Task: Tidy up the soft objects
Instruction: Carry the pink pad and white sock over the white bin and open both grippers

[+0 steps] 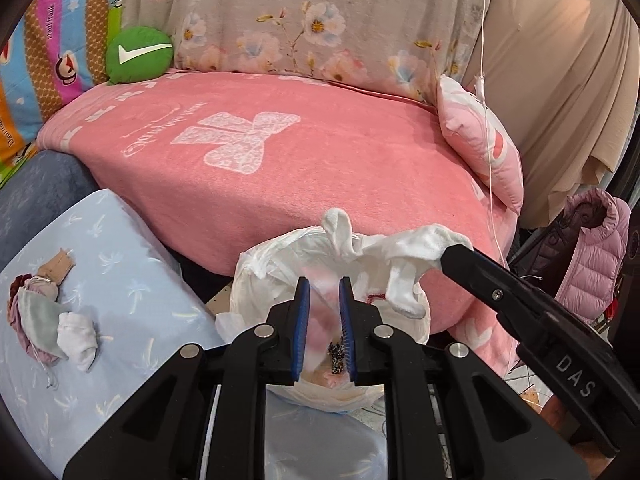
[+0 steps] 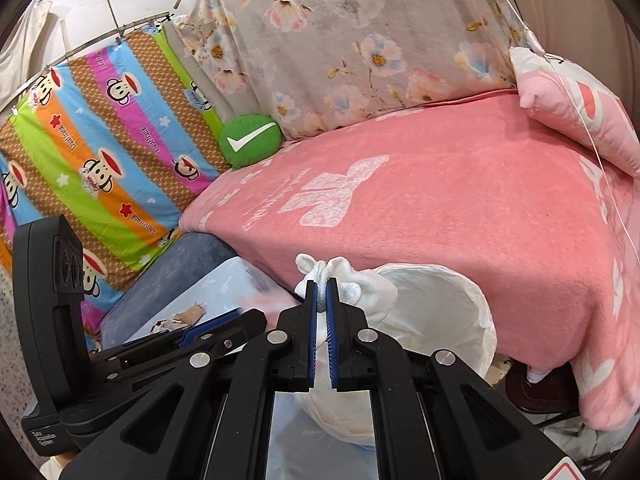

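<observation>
Left wrist view: one white plastic bag (image 1: 280, 276) stands open just in front of the pink blanket (image 1: 280, 168) on the bed. The left claw (image 1: 325, 306) has its blue pads only a little apart, with the bag's near rim running between them; whether they pinch it cannot be told. The right claw (image 1: 454, 254) comes in from the right, closed on one white sock (image 1: 404, 256), which hangs crumpled and limp over the bag's mouth. On the pale blue cushion (image 1: 120, 248) at the left lie one more white sock (image 1: 78, 338), rolled, and one bundle of pink and grey cloth (image 1: 34, 312). At the far edge sit one green check-mark cushion (image 1: 140, 54) and, to the right, one pink pillow (image 1: 480, 144).

Right wrist view: the right claw (image 2: 321, 284) is nearly shut, gripping the white sock (image 2: 352, 284) at its bunched top. The single white bag (image 2: 440, 304) gapes just beyond, to the right. The left claw (image 2: 212, 322) shows at the left.
</observation>
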